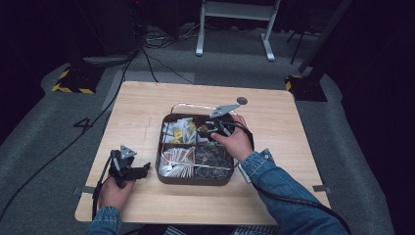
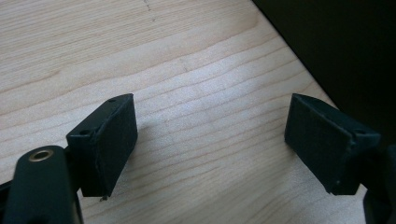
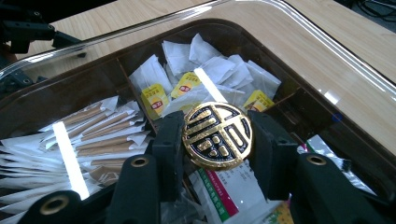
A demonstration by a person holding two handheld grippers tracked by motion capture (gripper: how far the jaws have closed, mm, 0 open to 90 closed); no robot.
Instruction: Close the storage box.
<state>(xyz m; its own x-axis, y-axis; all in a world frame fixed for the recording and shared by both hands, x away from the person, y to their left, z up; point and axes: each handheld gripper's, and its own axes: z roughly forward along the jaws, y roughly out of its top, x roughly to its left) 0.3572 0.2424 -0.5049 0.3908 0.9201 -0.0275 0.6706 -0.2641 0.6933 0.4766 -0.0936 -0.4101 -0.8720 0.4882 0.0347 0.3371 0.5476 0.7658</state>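
Note:
A dark brown compartment box (image 1: 195, 180) stands in the middle of the wooden table (image 1: 142, 107). Over it lies a clear lid (image 3: 327, 51) with a round gold-and-black knob (image 3: 217, 135). My right gripper (image 3: 215, 144) is shut on that knob, one pad pressed on each side, above the box's back right part (image 1: 210, 129). The lid's clear edge (image 1: 186, 105) shows just behind the box. My left gripper (image 1: 139, 171) rests on the table left of the box. Its jaws stand wide open over bare wood (image 2: 210, 140), with nothing between them.
Under the lid, white tea bags with yellow tags (image 3: 205, 65) fill the back left compartment and paper stick packets (image 3: 102, 135) the front left. Dark packets (image 1: 213, 156) lie at the front right. The box's dark wall (image 2: 350, 46) stands close beside my left gripper.

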